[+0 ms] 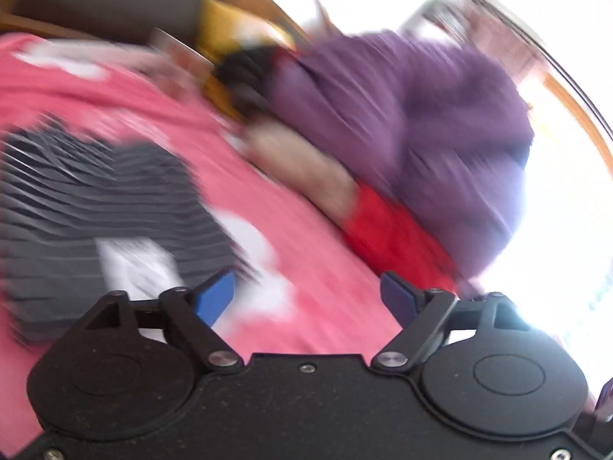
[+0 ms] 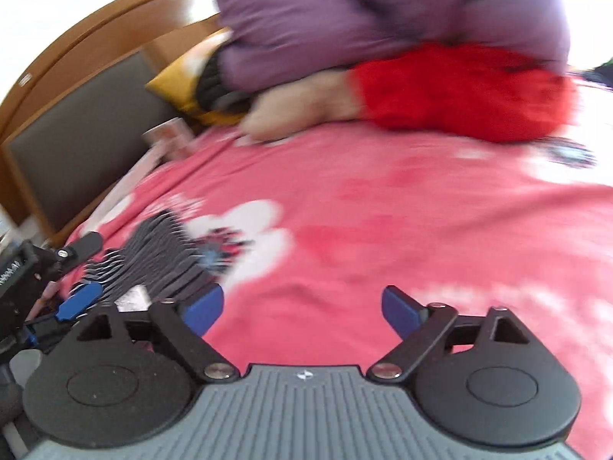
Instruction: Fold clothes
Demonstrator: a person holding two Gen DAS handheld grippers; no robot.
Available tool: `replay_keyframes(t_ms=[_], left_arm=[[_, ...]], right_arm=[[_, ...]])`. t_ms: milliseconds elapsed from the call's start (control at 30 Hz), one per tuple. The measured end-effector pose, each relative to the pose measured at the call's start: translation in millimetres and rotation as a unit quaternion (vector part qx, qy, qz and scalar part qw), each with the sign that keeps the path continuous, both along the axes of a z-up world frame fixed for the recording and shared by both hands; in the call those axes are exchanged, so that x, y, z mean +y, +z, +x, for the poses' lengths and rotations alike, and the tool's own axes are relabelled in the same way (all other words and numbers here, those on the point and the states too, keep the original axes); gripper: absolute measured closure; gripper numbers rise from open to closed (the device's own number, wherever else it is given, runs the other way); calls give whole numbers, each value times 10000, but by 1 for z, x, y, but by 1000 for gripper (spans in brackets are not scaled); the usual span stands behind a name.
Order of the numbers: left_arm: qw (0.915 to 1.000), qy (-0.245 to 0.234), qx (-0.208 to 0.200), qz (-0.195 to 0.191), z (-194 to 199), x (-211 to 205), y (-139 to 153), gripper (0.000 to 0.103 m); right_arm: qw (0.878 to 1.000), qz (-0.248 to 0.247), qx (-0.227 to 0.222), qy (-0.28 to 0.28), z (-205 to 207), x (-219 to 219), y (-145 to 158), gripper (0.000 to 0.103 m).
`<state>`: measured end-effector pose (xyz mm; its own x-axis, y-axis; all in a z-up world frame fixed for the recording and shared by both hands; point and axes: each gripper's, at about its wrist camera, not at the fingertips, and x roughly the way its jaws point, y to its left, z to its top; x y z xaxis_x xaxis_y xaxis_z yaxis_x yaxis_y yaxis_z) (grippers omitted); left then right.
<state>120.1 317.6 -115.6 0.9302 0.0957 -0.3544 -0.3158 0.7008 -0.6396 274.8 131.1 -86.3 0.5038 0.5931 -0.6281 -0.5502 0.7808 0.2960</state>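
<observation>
Left gripper (image 1: 306, 299): jaws spread, holding nothing, above the pink floral bedspread (image 1: 314, 230). Right gripper (image 2: 302, 308): jaws spread, holding nothing. The striped garment (image 2: 161, 257) lies on the bedspread, at the right gripper's left finger. Both views are motion-blurred.

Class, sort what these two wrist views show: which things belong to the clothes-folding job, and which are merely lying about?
Belongs to the job:
striped garment
left gripper, open
right gripper, open

Lying about:
pink floral bedspread
purple jacket
red item
yellow cushion
headboard
</observation>
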Motion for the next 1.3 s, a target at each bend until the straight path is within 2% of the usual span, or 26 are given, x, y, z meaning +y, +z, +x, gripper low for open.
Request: replay_keyframes(t_ms=[67,100,133,167,300,367,500,667,800,867,900,1067,1300], left_arm=[[9982,-578,142,3,13,-38,4,14],[9964,-826,200,65,18,-61,5,9],[9937,-1051,307,224,22,-84,7,3],[9902,-1270,422,401,27,-107,9,2],[9689,-1918,836,1319,35,-198,18,1],[9579,-2181,909,1632,34,-235,19,1],[9427,-2673,975,1745,31,-284,17,1],[9319,-2814,957,2079,16,-324,26,1],[9280,-2964,1097,1973,8,-342,33,0],[9222,-3021,1078,2161,2,-350,38,0],[9191,-3046,1062,2264,-1,-354,42,0],[9224,-2928,1040,2293,-12,-357,58,1],[9143,-2882,1052,2644,-32,-369,70,0]], right_arm=[[9989,-33,-75,-456,-12,-47,10,7],[9978,-64,-136,-649,-19,-70,14,4],[9964,-126,-203,-817,-25,-88,15,3],[9942,-228,-270,-1013,-32,-110,17,1],[9829,-511,-335,-1740,-57,-178,19,1],[9753,-595,-362,-2095,-71,-214,21,1],[9591,-771,-440,-2687,-100,-276,21,1],[9433,-838,-450,-3179,-131,-334,19,0],[9313,-646,-407,-3561,-158,-367,19,0],[9272,-607,-274,-3685,-166,-377,16,0],[9261,-618,-221,-3716,-169,-380,14,0],[9257,-719,-341,-3698,-187,-381,17,0],[9258,-721,-348,-3695,-199,-384,22,0]])
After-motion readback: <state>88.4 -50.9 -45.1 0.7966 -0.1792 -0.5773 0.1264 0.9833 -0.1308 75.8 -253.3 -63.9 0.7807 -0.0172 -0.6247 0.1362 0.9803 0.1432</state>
